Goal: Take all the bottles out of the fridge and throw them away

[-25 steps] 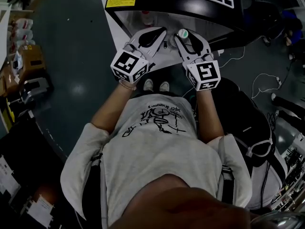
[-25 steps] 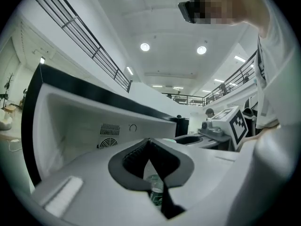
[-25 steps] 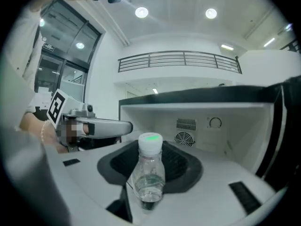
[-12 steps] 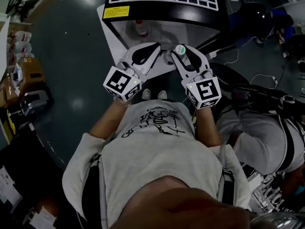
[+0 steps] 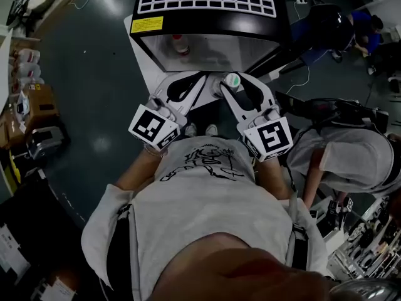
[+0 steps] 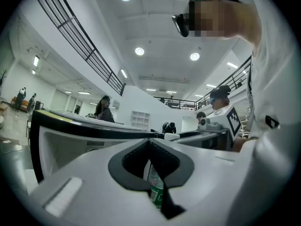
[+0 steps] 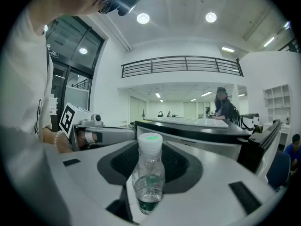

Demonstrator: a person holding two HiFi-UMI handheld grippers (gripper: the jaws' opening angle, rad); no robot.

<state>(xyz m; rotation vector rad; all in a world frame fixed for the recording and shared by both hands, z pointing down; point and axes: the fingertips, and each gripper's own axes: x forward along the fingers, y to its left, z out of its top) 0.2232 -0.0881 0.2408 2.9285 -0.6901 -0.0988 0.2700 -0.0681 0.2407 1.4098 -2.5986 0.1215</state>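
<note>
Fridge [image 5: 213,24]: one, door open, directly ahead of person.

Right gripper [image 5: 235,88], just in front of fridge opening: jaws pinching body of clear green-labelled bottle [image 7: 149,173], white cap up.

Judgement: carry-away step. Keep squeeze steady, bottle upright, swing clear of fridge door. No bin in view.

Left gripper [image 6: 149,145], beside right one at fridge front: tips pressed together, seemingly empty.

Count:
- Grippers: two.
- Bottles: two, one held, one red-capped bottle [image 5: 178,42] inside fridge.

No words can be read from here. The yellow sticker [image 5: 147,25] on the fridge [image 5: 207,25] carries dark print, too small to make out. The shirt [image 5: 207,212] has black lettering across the chest, illegible. The bottle [image 7: 149,178] wears a green label, blurred. The left cube [image 5: 152,125] and right cube [image 5: 268,138] show black-and-white square markers.
</note>
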